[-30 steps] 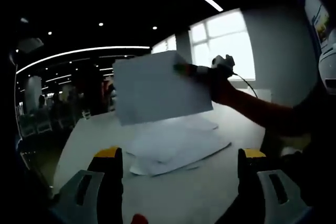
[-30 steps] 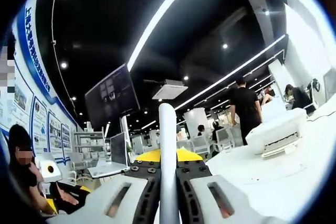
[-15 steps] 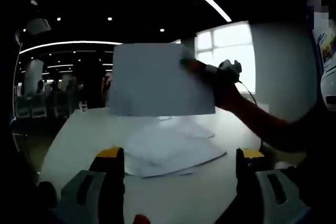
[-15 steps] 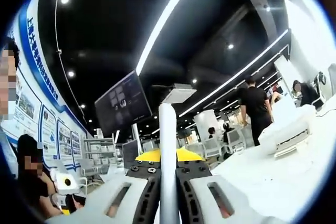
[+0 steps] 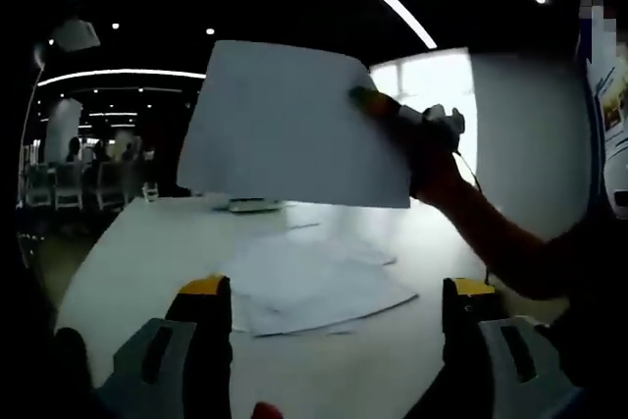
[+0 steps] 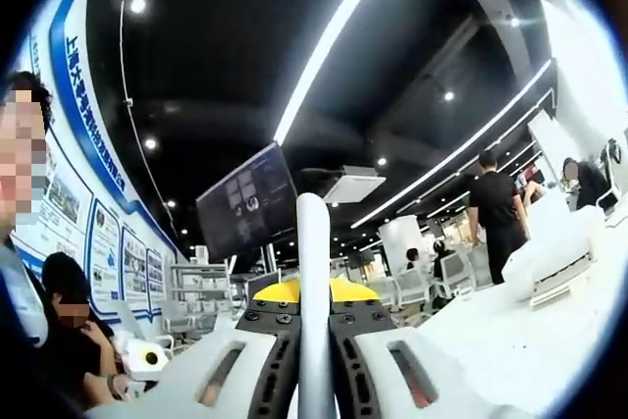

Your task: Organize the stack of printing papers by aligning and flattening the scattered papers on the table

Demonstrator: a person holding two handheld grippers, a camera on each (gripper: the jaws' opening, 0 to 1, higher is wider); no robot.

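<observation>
In the left gripper view, my left gripper (image 5: 334,340) sat low over the table (image 5: 137,262) with its jaws spread wide and nothing between them; each jaw was a grey, slotted piece capped with a yellow tip. Just past those tips lay the loose pile of papers (image 5: 314,287), thin white sheets fanned out at odd angles, corners sticking past one another, flat on the pale, smooth tabletop. Above the pile and clear of it, one sheet (image 5: 289,125) was held up in the air, a flat white rectangle, slightly tilted, its lower edge hanging above the table. My right gripper (image 5: 378,110) pinched that sheet at its right edge, with a hand (image 5: 437,164) behind it and a dark sleeve (image 5: 525,252) running back toward me. Farther off, a small flat object sat on the far part of the table; I could not tell what it was. Behind it was a bright window (image 5: 437,95) and a dark ceiling with a curved strip of light.

In the right gripper view, the right gripper (image 6: 315,340) showed its two grey jaws pressed close on the sheet (image 6: 314,282), seen edge-on as a thin white vertical band between them. Beyond was a white printer (image 6: 559,252) on a white surface, a dark hanging screen (image 6: 245,203), and a person in black (image 6: 496,213) standing far back.
</observation>
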